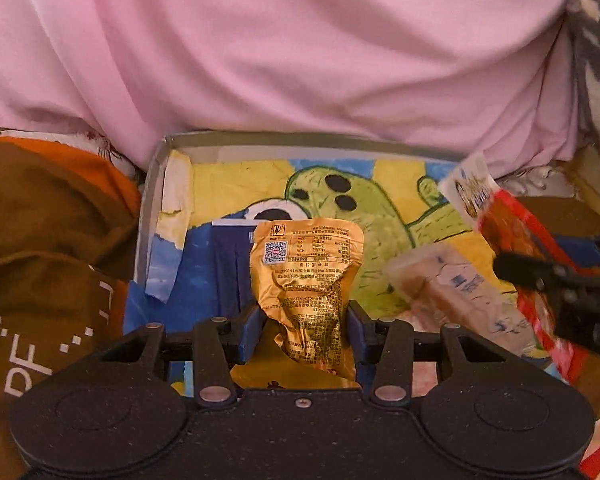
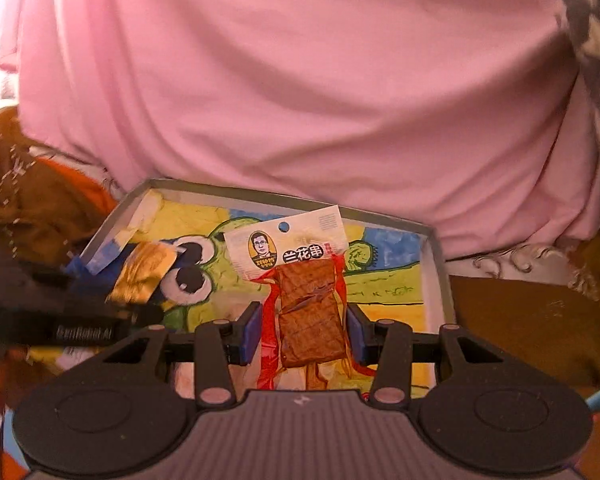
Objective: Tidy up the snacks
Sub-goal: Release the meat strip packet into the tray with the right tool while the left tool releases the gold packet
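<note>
The left hand-held gripper (image 1: 306, 316) grips a gold pouch (image 1: 306, 280) and the right hand-held gripper (image 2: 302, 330) a tofu pack (image 2: 306, 312), both above the box (image 1: 148, 216). One pale packet (image 1: 448, 284) lies inside; sorting looks barely begun.

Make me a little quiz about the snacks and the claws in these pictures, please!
1. True or false: the left claw holds a gold foil packet.
2. Which snack is in the right claw? A) a see-through packet with a brown snack and red stripes B) a green bottle C) a banana
3. Fill in: both claws are over a box with a green ______ character painted inside.

Key: 1. True. 2. A. 3. cartoon.
</note>
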